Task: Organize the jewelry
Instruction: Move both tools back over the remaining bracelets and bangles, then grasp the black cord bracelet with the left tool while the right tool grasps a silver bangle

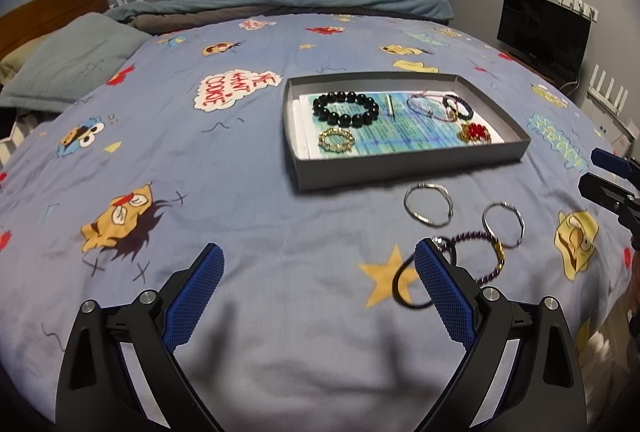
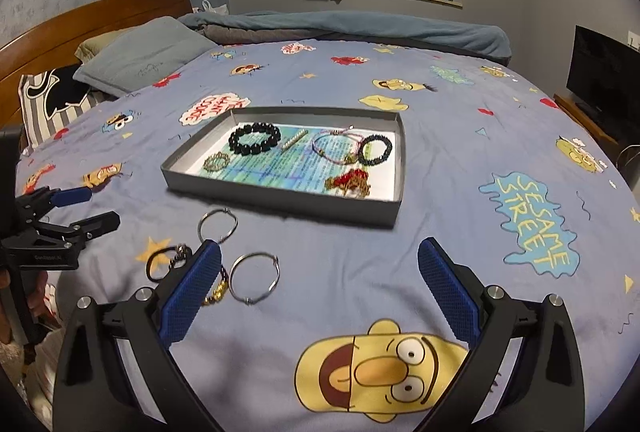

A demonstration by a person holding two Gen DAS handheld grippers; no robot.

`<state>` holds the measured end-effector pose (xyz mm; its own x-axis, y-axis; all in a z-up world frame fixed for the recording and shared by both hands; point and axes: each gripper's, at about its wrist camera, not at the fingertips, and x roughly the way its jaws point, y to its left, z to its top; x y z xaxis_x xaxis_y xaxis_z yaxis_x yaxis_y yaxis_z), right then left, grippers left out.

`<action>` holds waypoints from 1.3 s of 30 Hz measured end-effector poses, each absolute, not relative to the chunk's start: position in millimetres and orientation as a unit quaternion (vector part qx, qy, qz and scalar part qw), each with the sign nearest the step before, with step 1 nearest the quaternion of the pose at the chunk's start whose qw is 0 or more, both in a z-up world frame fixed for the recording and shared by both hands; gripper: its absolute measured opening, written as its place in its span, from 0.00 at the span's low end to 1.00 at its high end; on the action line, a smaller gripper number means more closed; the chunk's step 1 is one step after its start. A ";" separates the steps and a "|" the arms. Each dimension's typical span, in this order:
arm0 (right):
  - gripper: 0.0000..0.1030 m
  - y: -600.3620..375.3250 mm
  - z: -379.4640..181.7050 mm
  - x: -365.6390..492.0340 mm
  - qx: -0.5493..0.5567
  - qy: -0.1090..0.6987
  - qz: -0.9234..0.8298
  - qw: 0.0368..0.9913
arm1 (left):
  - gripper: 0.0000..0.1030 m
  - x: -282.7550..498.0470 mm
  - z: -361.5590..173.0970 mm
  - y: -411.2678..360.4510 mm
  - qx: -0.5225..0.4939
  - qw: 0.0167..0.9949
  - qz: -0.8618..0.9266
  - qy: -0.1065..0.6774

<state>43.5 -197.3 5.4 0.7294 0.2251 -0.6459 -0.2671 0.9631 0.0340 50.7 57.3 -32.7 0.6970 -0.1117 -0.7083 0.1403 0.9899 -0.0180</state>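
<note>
Lying on the bedspread (image 1: 248,192), four loose bracelets (image 1: 428,204) sit just beyond the left gripper (image 1: 320,264) fingers, near the grey tray (image 1: 400,164); both it and the right gripper (image 2: 320,264) gape empty.

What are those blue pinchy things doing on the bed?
A person holds two grippers for tidying jewelry. The gray tray on the bedspread already holds several pieces, like the black bead bracelet. Two silver bangles and a dark beaded bracelet lie on the bedspread. The left gripper and right gripper are open, holding nothing.
</note>
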 end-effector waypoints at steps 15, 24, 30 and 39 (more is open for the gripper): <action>0.95 -194.5 -23.1 31.3 -0.048 0.358 0.142 0.922 | 0.93 27.6 -51.0 49.0 0.021 0.919 -0.088 0.383; 0.87 -187.3 -37.5 34.9 -0.048 0.362 0.152 0.919 | 0.89 34.0 -66.4 25.5 0.032 0.914 -0.117 0.388; 0.60 -181.5 -43.5 43.0 -0.039 0.377 0.163 0.911 | 0.51 45.5 -71.2 12.9 0.042 0.905 -0.137 0.400; 0.33 -166.2 -53.8 57.0 -0.041 0.395 0.171 0.902 | 0.21 51.2 -81.7 10.3 0.052 0.898 -0.155 0.409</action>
<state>57.0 -166.2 -53.8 0.6292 0.2762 -0.7265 -0.3406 0.9382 0.0617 51.2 10.3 -81.7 0.6177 -0.2354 -0.7503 0.3207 0.9466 -0.0330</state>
